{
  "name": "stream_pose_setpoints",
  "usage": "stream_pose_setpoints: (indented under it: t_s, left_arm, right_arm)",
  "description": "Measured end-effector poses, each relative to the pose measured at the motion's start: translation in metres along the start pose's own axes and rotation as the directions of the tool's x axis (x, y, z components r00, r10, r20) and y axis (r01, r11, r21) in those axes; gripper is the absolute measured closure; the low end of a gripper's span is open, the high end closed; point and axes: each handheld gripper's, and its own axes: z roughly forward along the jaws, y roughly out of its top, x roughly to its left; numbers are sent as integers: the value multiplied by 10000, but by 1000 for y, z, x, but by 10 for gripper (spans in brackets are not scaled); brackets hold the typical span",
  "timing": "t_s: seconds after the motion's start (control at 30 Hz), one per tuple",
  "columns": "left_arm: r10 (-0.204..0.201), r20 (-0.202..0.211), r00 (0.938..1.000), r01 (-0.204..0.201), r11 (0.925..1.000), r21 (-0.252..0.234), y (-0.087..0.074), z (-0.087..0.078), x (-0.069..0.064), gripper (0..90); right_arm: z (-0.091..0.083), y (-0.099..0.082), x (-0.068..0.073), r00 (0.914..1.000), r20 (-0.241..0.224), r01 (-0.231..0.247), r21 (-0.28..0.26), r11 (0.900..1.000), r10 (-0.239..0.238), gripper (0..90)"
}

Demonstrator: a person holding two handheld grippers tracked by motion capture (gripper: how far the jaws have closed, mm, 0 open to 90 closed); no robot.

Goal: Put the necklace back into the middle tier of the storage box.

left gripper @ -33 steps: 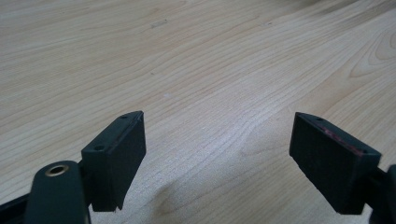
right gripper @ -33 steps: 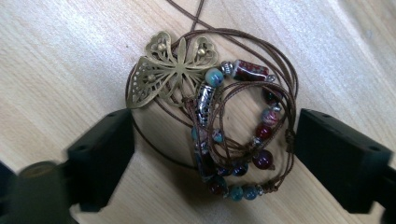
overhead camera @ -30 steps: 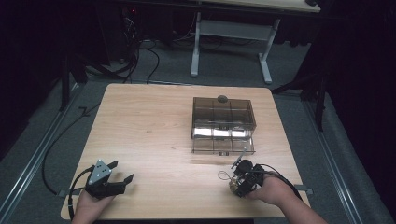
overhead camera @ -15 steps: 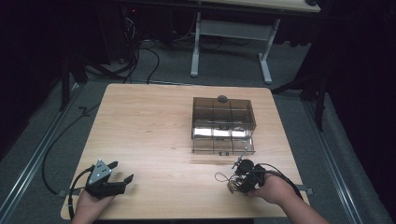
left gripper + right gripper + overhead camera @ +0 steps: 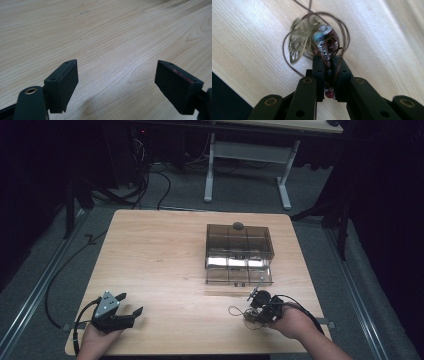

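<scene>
1. The left gripper (image 5: 131, 312) is resting wide apart on the surface (image 5: 165, 260), holding nothing.
2. The right gripper (image 5: 328, 65), whose jaws have just been closing, is pinching the corded necklace (image 5: 322, 40) near the surface's front right edge.
3. Judging by this, the pickup is starting; carrying it to the drawer box (image 5: 239, 254) is probably remaining.
4. The pendant is blurring, and the box's contents are staying unclear.

Light falls from above onto the table (image 5: 165, 265), which glows pale while the floor and room around it sink into near black. A white glare strip lies across the clear box (image 5: 239, 254). In the right gripper view the pendant (image 5: 312, 42) at 12 o'clock is blurred; the left gripper view is sharp, with soft shadow at 6 o'clock.
</scene>
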Motion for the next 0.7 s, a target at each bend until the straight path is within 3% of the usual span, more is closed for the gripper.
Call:
stream_pose_setpoints:
  t_s: [0.7]
  left_arm:
    - [-10,45,10000,10,10000,39,0,0,0,197]
  right_arm:
    - [-36,-2,-10,9996,291,-1,116,9999,-2,823]
